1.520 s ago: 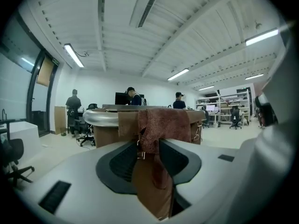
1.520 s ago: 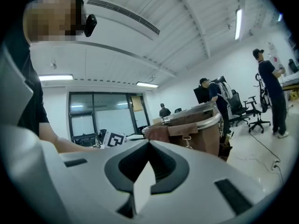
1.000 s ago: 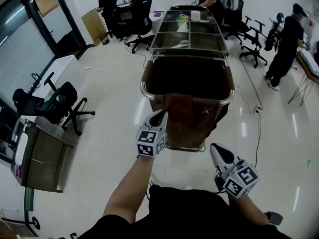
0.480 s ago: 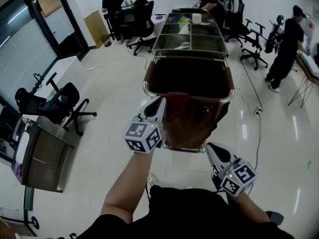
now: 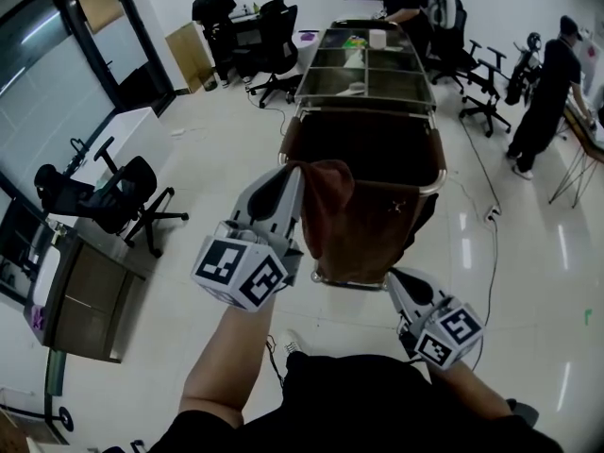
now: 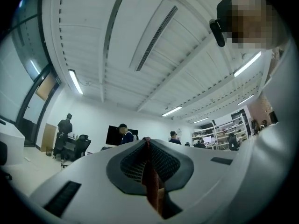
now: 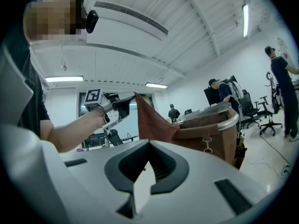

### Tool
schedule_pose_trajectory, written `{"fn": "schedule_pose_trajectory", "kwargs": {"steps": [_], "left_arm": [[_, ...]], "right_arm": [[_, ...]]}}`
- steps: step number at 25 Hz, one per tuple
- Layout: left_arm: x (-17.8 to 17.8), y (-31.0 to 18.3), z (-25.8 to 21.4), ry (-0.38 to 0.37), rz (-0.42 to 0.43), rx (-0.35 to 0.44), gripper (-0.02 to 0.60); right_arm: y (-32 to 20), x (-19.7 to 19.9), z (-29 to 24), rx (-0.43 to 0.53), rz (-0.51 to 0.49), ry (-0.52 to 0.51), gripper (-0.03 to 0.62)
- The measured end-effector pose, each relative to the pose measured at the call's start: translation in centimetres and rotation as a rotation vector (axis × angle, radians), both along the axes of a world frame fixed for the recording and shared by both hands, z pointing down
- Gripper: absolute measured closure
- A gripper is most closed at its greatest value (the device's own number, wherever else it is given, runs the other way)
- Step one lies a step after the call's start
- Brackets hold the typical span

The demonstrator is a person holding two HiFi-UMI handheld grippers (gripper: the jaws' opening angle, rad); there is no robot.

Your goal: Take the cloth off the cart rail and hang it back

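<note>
A brown cloth [image 5: 328, 213] hangs from my left gripper [image 5: 293, 172], which is raised above the near end of the cart and shut on the cloth's top corner. In the left gripper view a strip of the cloth [image 6: 151, 186] shows pinched between the jaws of the left gripper [image 6: 147, 144]. The cloth's lower part still rests against the cart's brown bag [image 5: 373, 149] by the chrome rail [image 5: 438, 183]. My right gripper [image 5: 394, 277] is low, in front of the cart, shut with nothing in it. The right gripper view shows the cloth [image 7: 150, 120] rising from the rail [image 7: 235, 120] to the left gripper [image 7: 122, 104].
The cart's far section holds steel compartments [image 5: 359, 64] with small items. Office chairs [image 5: 109, 196] and a desk [image 5: 80, 295] stand at the left. Several people [image 5: 547, 88] work at desks at the back and right. A cable [image 5: 490, 253] runs across the floor right of the cart.
My left gripper has risen and come nearer, lifting the cloth's corner up from the rail. The right gripper has barely moved.
</note>
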State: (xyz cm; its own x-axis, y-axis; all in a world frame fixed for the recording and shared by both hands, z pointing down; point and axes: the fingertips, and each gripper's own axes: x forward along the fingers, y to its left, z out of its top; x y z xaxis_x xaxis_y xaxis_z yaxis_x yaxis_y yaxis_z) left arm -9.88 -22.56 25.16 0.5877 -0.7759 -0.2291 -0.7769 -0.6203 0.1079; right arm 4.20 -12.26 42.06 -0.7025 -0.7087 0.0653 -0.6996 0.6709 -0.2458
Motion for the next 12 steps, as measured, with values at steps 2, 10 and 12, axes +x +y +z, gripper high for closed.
{"fn": "schedule_pose_trajectory", "kwargs": {"steps": [2, 10, 12], "left_arm": [[-0.3, 1.0, -0.9, 0.011, 0.007, 0.005, 0.568], [-1.5, 5.3, -2.2, 0.004, 0.001, 0.027, 0.568], [-1.8, 6.7, -1.9, -0.012, -0.007, 0.031, 0.568]], "right_arm": [[0.1, -0.1, -0.1, 0.002, -0.003, -0.003, 0.582], [0.0, 0.0, -0.9, 0.020, 0.003, -0.018, 0.582], [0.0, 0.1, -1.2, 0.022, 0.008, -0.025, 0.582]]}}
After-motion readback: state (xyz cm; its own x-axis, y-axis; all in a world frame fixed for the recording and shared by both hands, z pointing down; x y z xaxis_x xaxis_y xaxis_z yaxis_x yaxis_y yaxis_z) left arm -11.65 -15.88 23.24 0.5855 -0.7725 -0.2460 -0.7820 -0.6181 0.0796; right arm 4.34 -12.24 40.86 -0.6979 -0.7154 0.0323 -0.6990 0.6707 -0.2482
